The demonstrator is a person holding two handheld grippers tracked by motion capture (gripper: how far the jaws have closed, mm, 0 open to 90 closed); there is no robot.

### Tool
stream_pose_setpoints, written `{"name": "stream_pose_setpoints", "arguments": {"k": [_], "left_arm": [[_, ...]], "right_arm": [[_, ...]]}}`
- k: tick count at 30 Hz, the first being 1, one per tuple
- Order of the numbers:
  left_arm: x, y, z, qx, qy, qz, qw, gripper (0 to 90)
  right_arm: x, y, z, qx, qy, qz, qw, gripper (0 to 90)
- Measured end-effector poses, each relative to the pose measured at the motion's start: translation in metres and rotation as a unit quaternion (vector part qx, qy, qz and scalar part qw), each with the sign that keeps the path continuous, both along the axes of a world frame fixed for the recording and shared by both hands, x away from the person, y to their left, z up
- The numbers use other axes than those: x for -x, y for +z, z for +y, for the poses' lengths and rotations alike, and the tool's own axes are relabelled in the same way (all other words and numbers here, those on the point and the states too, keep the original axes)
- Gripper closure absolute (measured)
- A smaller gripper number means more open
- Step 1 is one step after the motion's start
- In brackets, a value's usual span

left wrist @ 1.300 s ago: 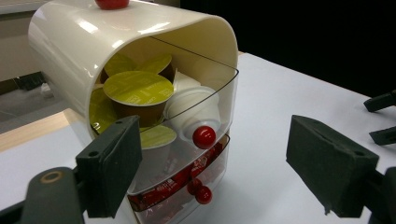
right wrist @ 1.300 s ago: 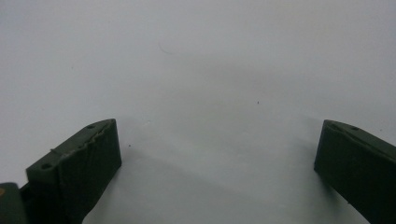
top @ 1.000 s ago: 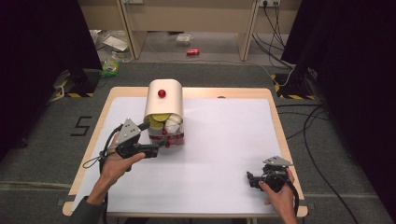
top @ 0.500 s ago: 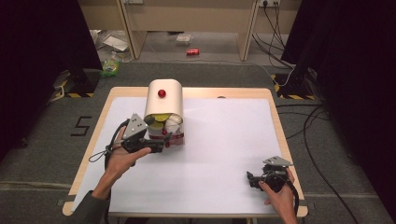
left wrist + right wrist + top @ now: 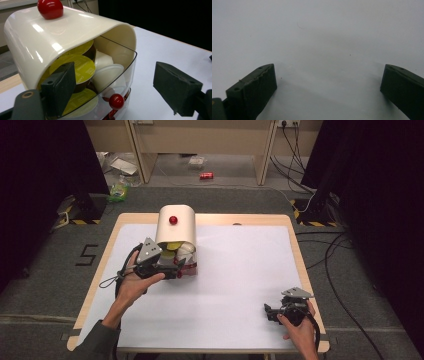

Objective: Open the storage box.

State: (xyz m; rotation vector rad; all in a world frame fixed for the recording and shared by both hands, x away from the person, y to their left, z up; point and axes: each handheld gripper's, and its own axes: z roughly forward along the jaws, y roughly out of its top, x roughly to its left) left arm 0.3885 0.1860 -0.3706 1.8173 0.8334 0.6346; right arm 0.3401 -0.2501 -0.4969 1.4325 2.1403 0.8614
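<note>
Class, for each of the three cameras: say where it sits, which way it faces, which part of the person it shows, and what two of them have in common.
High view: above the table's near side, facing forward and down; forearms, left tongs, right tongs.
Left gripper view: on the left tongs, jaws apart, facing the capsule dispenser.
Right gripper view: on the right tongs, jaws apart, facing the white table.
Shared: high and left views both show the dispenser's top red knob.

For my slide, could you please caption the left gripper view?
Open left gripper faces a cream pod holder.
</note>
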Motion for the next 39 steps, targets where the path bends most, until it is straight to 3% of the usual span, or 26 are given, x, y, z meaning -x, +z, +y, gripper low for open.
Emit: {"name": "stream_pose_setpoints", "arguments": {"k": [9, 23, 30, 39], "left_arm": [[-0.0049, -0.0024, 0.0004, -0.001, 0.004, 0.007, 1.0000, 20.3], [-0.0058, -0.0097, -0.0006, -0.010, 0.005, 0.025, 0.9996, 32.3], [-0.0043, -0.0078, -0.0010, -0.019, 0.020, 0.024, 0.9993, 36.2], [-0.0008, -0.0046, -0.0029, -0.024, 0.015, 0.034, 0.9990, 37.6]], "right_arm": [[0.0000, 0.0000, 0.0000, 0.000, 0.000, 0.000, 1.0000, 0.7], [0.0000, 0.0000, 0.0000, 0.000, 0.000, 0.000, 1.0000, 0.7], [0.0002, 0.0000, 0.0001, -0.001, -0.001, 0.001, 1.0000, 0.7], [0.0002, 0.0000, 0.0002, 0.000, -0.001, 0.001, 1.0000, 0.7]]}}
